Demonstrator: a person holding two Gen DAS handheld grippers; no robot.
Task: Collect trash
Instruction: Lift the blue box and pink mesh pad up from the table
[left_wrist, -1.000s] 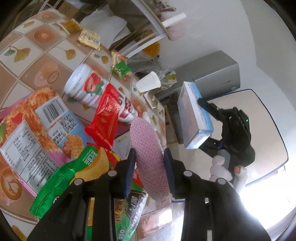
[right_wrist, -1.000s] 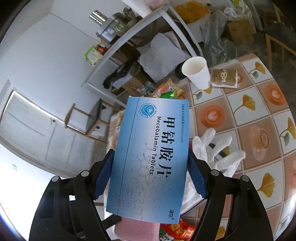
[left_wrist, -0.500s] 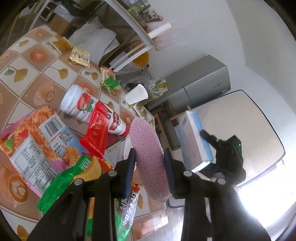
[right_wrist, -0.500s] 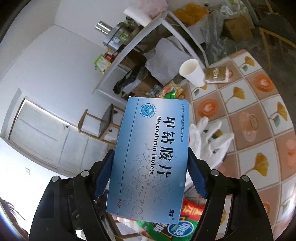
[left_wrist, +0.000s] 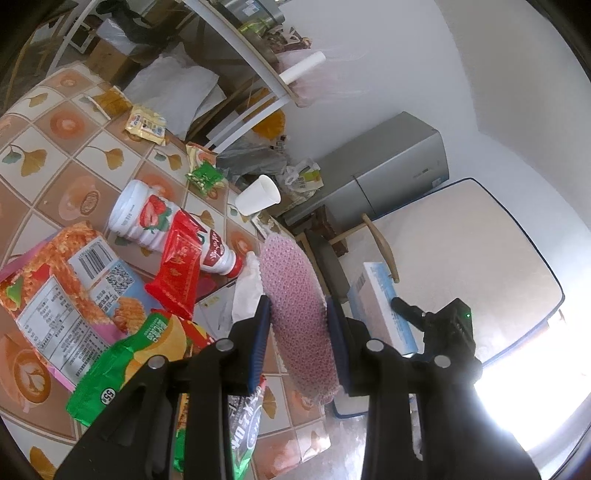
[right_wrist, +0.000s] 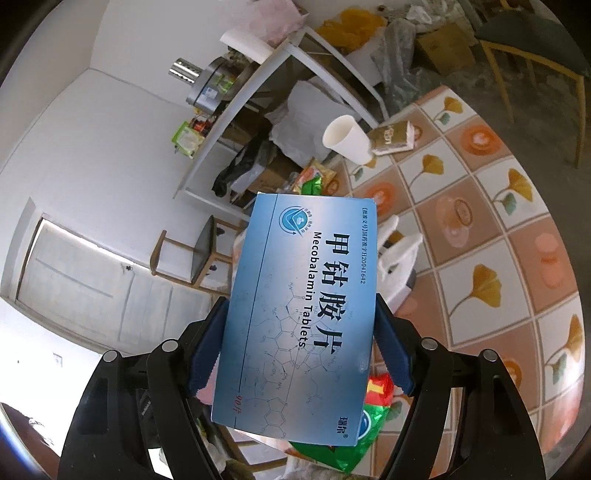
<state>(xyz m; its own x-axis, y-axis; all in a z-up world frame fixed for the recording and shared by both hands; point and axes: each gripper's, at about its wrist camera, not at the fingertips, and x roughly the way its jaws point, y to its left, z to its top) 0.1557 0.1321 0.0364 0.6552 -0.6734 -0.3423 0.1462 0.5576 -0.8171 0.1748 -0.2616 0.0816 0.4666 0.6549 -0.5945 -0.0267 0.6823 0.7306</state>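
White walls and a cluttered shelf are seen behind a tiled bench strewn with trash. Up in the air, the left tool is clamped on a pink dotted pad, which is held upright and edge-on between the blue pads, above the bench's near edge. Off to its right, the right tool is pinched across a blue tablet box; the box is carried flat, label up, both long sides gripped, clear of the bench. In the left view that same box is caught beside the pad, apart from it. Down on the bench, a strawberry bottle is laid on its side, with a red wrapper draped over its neck. A large snack bag and a green chip bag are piled near the left tool. A white cup is stood at the far edge, with a small green packet just beside it and a yellow packet further back. A white glove is glimpsed behind the box.
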